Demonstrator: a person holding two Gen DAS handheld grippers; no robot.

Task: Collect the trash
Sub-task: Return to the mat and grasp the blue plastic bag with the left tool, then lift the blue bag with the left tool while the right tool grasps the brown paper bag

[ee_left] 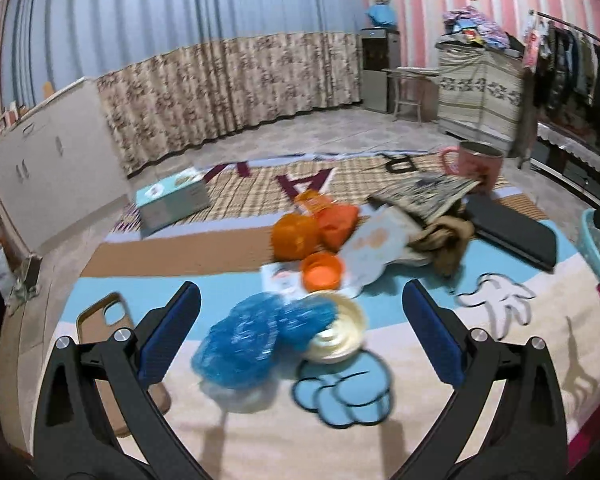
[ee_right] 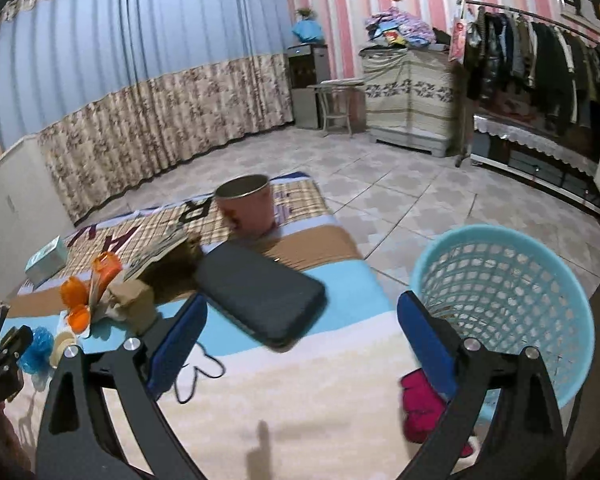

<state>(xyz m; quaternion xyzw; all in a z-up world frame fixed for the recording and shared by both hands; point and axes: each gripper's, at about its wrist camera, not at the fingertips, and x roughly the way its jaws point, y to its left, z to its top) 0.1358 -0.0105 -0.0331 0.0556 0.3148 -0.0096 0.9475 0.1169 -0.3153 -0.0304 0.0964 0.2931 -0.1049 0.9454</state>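
- A brown phone case (ee_left: 100,344) lies flat at the far left of the cartoon-print blanket (ee_left: 420,420), partly behind the left gripper's near finger.
- A light-blue box (ee_left: 172,204) sits further back on the plaid mat (ee_left: 252,196).
- The left gripper (ee_left: 300,332) is spread wide and holds nothing; between its blue pads (ee_left: 168,336) lies the trash: a crumpled blue plastic wrapper (ee_left: 252,340) touching a cream round lid (ee_left: 336,332).
- Just behind these are an orange cap (ee_left: 322,270), an orange jar (ee_left: 294,236) and crumpled orange packaging (ee_left: 336,220), close together on printed paper (ee_left: 374,248).
- To their right a brown cloth (ee_left: 444,240) lies bunched under the edge of a folded newspaper (ee_left: 424,196).
- A black flat case (ee_right: 260,292) rests beside the cloth, and a pink mug (ee_right: 246,206) stands upright behind it on the mat.
- The right gripper (ee_right: 302,338) is also wide apart and empty, above bare blanket near the case.
- A red item (ee_right: 420,408) lies at the blanket's right edge, partly hidden by the right finger.
- A light-blue mesh wastebasket (ee_right: 508,312) stands on the tiled floor (ee_right: 400,200) just beside the blanket; I cannot tell what is inside.
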